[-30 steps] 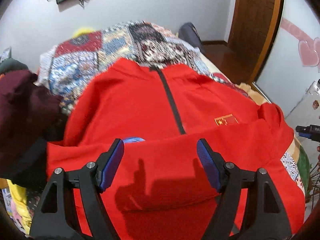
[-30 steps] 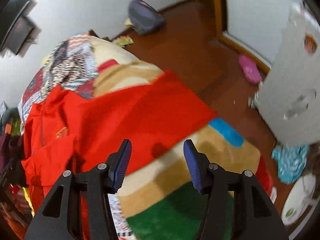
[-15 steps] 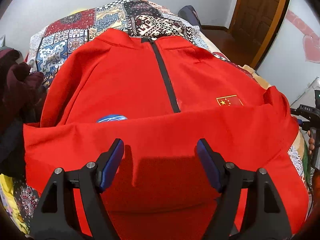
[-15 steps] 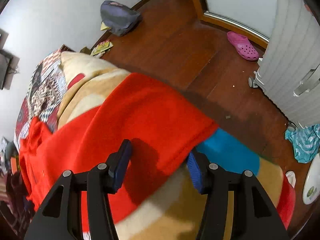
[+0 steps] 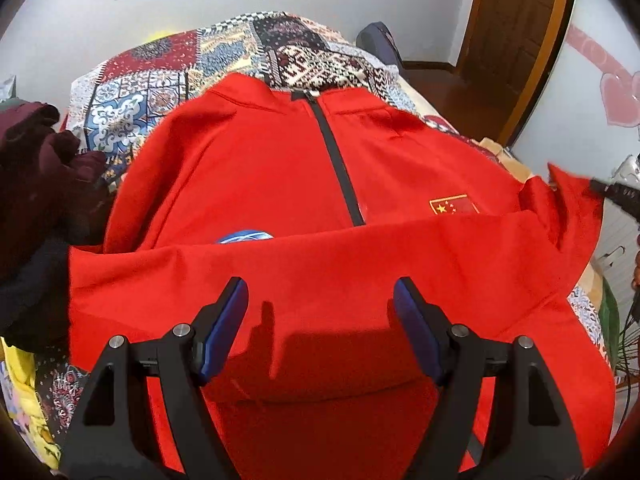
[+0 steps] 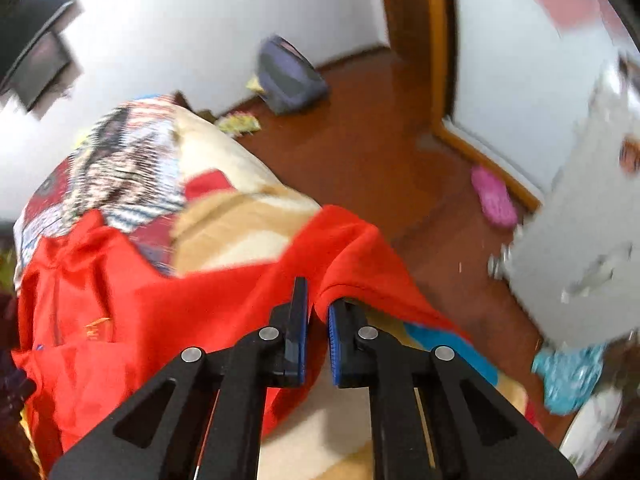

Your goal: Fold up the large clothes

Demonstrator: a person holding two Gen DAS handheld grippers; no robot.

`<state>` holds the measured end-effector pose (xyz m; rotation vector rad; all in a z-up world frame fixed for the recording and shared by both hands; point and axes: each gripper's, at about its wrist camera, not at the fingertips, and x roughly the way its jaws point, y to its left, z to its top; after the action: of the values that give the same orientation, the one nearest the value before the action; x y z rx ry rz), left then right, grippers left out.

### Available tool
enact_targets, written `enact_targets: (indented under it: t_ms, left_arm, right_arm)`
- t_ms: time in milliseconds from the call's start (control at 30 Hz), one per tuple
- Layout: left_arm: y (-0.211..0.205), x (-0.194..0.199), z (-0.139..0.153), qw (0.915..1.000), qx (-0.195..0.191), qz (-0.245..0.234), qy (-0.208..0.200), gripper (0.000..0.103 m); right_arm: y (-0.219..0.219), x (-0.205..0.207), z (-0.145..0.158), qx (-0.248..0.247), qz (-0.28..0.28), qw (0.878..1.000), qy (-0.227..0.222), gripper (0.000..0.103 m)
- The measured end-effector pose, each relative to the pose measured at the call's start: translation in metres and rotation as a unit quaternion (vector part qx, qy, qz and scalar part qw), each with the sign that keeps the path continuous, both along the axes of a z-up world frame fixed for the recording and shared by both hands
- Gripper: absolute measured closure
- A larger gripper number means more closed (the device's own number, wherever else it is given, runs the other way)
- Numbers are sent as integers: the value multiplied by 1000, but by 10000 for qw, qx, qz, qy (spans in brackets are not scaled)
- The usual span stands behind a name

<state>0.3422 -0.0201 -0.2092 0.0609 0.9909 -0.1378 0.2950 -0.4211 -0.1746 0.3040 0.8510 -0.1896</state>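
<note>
Two grippers share one red zip jacket (image 5: 256,168), spread front-up on the bed; the right gripper (image 6: 318,320) has its jaws pinched on the sleeve (image 6: 352,248) end, lifted off the fleece blanket (image 6: 240,216) (probably to carry it across the chest); the left gripper (image 5: 320,312) hovers with jaws wide apart over a fold of red cloth across the jacket's lower front, holding nothing; a patchwork quilt (image 5: 160,80) covers the bed's far end; dark clothes (image 5: 36,168) lie piled at the left; a wooden floor (image 6: 360,152) and a door (image 5: 516,20) lie beyond.

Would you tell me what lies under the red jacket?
The red jacket rests on a patchwork quilt and a tan blanket; whatever lies directly beneath its body is covered.
</note>
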Motion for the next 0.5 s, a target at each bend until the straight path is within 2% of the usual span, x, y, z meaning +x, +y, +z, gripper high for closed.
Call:
enact_targets:
  t_ms: [167,300,400,500]
  left_arm:
    - [8,-9,17,9998,-37,20,-186,28]
    - [18,-17,36,9992,-124,56,-379,28]
    - [24,-23,47,9986,-167,72,-494,28]
    - [29,-29,54,9982,-185,76,-563,27]
  right_arm:
    - [46,-6,63,-257,541,9954,-741,95]
    - [90,-10,96,-289,1076,9866,-1189,95]
    - [127,-12,109,-183,1530,9785,-1370,95]
    - [166,-11,106,8,2089,9687,-1339,95]
